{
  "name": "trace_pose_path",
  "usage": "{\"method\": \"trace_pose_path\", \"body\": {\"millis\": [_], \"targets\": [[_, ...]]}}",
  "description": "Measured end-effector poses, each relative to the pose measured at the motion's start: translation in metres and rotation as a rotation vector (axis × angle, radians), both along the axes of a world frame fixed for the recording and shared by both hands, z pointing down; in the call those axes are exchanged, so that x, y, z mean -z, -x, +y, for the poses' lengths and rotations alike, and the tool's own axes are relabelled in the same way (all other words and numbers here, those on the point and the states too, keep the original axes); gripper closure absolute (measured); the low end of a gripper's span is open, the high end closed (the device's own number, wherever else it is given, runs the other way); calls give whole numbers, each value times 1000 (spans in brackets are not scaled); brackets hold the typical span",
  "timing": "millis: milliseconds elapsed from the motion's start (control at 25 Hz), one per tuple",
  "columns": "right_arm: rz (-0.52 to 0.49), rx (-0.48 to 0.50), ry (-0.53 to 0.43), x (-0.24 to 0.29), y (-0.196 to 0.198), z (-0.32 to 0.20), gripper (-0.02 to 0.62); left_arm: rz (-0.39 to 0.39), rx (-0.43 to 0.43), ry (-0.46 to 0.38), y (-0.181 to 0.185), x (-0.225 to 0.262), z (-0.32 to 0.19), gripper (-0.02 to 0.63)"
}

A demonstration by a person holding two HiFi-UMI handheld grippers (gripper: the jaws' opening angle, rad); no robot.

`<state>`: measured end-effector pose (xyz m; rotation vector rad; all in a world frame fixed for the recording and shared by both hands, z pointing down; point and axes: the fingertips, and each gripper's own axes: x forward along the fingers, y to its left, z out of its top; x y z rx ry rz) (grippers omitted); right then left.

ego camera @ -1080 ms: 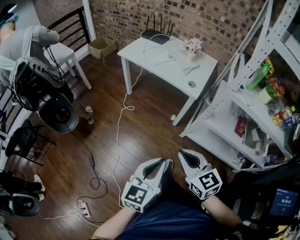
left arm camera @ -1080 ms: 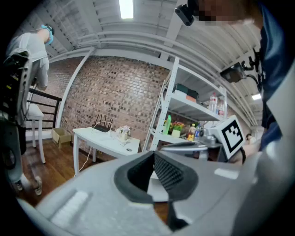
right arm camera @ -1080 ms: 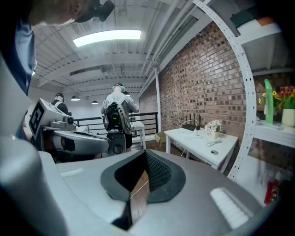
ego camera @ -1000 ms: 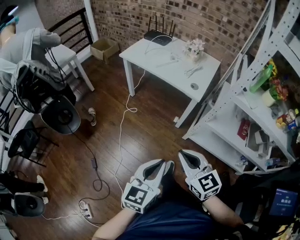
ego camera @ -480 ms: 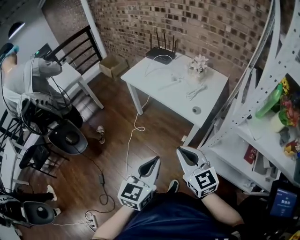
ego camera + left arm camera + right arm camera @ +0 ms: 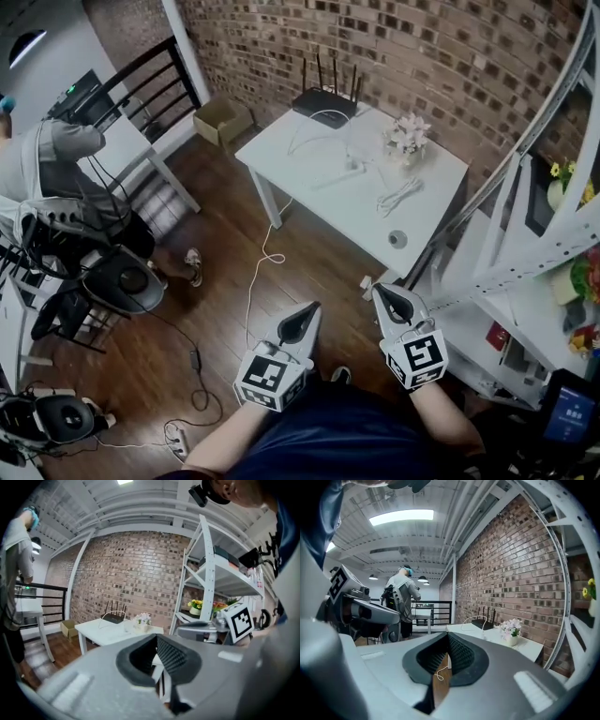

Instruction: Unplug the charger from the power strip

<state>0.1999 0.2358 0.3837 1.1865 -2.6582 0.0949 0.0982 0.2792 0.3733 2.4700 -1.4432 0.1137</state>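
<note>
One white, corded power strip [image 6: 175, 438]

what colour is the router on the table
Black; the flat router on the white rectangular table shows best in the head view.

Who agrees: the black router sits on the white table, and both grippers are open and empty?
Not open: the left gripper and right gripper are shut, empty, as both gripper views show. The router does sit on the white table.
</note>
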Motion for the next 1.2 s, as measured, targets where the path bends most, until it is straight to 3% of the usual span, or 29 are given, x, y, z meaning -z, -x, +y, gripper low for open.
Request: {"method": "trace_pose_path", "body": {"millis": [120,480,760,1000,1120,1200], "targets": [[19,-5,1,-10,12,-37,591,14,-26,16,17,-15,-49,600],[86,-221,65,-26,25,-166,591,70,-115,-20,72,-8,-193,600],[114,-277,123,-44,46,-238,591,89,-72,-23,120,-27,-264,600],[101,-316,156,-61,46,-292,591,79,-70,42,123,-54,-306,600],[83,-311,184,-76,46,-320,591,39,-74,63,117,-71,-330,597],[73,-292,223,-94,45,-338,578,-5,-77,77,109,-82,-345,543]]}}
